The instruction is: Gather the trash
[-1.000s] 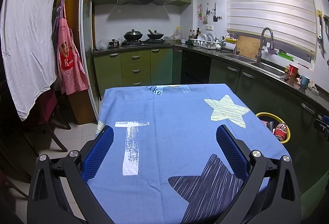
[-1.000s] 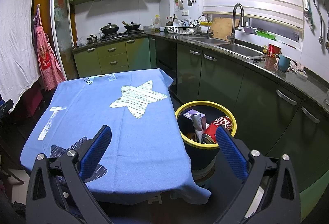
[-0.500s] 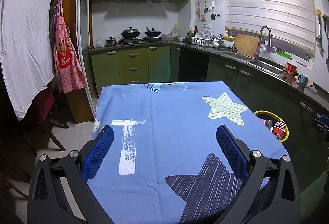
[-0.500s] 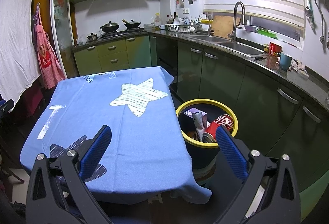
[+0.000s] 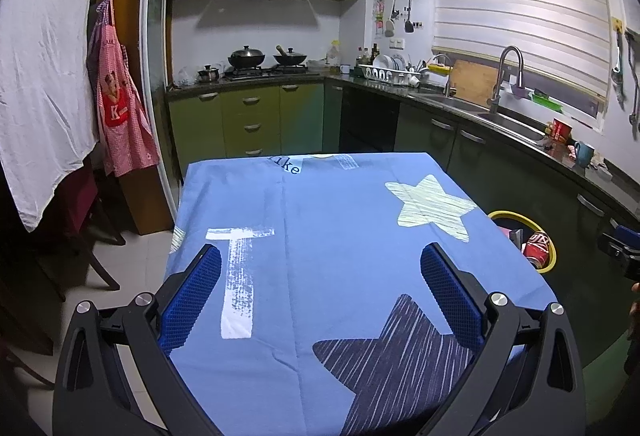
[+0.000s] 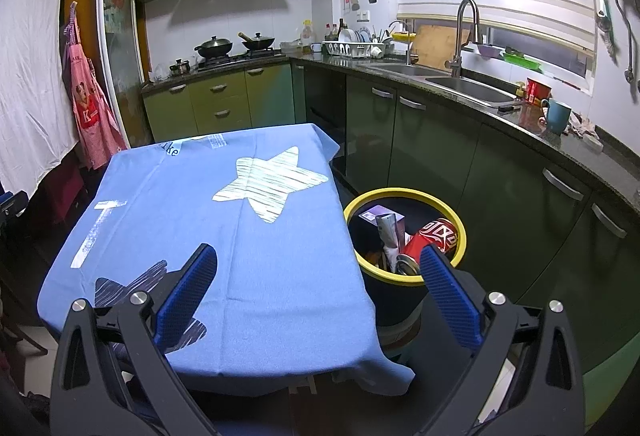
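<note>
A black bin with a yellow rim (image 6: pixel 460 224) stands on the floor at the table's right side; it also shows in the left wrist view (image 5: pixel 550 256). In it lie a red soda can (image 6: pixel 434 236), a silvery wrapper (image 6: pixel 390 230) and a small carton (image 6: pixel 374 214). My right gripper (image 6: pixel 318 256) is open and empty, above the table's near right corner, its right finger over the bin's near rim. My left gripper (image 5: pixel 320 256) is open and empty above the near part of the blue star-print tablecloth (image 5: pixel 340 228).
Dark green cabinets (image 6: pixel 440 156) and a counter with a sink (image 6: pixel 468 92) run along the right, close to the bin. A red apron (image 5: pixel 120 116) and a white sheet (image 5: pixel 40 76) hang at left, with a dark chair (image 5: pixel 80 220) below.
Both grippers rose and drew back slightly; the table and bin sit a little lower and farther in view. Both stay open and empty.
</note>
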The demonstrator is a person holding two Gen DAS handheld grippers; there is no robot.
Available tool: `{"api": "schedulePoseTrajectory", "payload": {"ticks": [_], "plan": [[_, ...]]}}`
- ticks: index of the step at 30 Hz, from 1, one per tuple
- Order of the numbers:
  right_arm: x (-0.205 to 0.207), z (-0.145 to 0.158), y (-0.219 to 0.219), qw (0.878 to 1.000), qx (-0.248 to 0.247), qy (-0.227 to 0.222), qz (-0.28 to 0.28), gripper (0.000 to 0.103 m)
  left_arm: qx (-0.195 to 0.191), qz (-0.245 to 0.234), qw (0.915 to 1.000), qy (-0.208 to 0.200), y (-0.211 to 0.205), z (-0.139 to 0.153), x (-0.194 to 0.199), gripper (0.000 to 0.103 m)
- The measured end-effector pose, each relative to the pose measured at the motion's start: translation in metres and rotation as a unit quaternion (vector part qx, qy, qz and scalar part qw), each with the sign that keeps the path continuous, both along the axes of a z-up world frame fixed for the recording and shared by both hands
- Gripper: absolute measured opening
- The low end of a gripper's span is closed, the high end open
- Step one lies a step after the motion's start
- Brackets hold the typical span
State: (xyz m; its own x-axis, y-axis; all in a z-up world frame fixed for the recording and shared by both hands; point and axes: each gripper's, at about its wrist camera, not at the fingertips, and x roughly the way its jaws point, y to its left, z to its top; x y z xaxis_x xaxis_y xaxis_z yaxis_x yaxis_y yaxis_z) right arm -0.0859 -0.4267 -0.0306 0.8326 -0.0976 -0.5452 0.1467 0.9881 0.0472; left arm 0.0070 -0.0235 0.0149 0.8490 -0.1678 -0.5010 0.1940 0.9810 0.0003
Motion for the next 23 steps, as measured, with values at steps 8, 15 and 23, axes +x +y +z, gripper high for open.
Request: {"api": "schedulePoseTrajectory", "payload": {"ticks": [8,15,23], "plan": [[0.002,0.000,0.000,1.000,0.001,0.001,0.001,0.097,-0.010,-0.012,0.9999,0.004,-0.004,-0.005,0.003,0.098],[0.013,-0.005,0.002,1.000,0.002,0.008,0.011,0.097,-0.003,0.001,1.0000,0.009,-0.003,-0.010,0.019,0.098],[0.090,-0.004,0.015,0.998,0.014,0.014,0.060,0.097,0.020,0.021,0.9983,0.051,0.003,-0.029,0.094,0.098]]}}
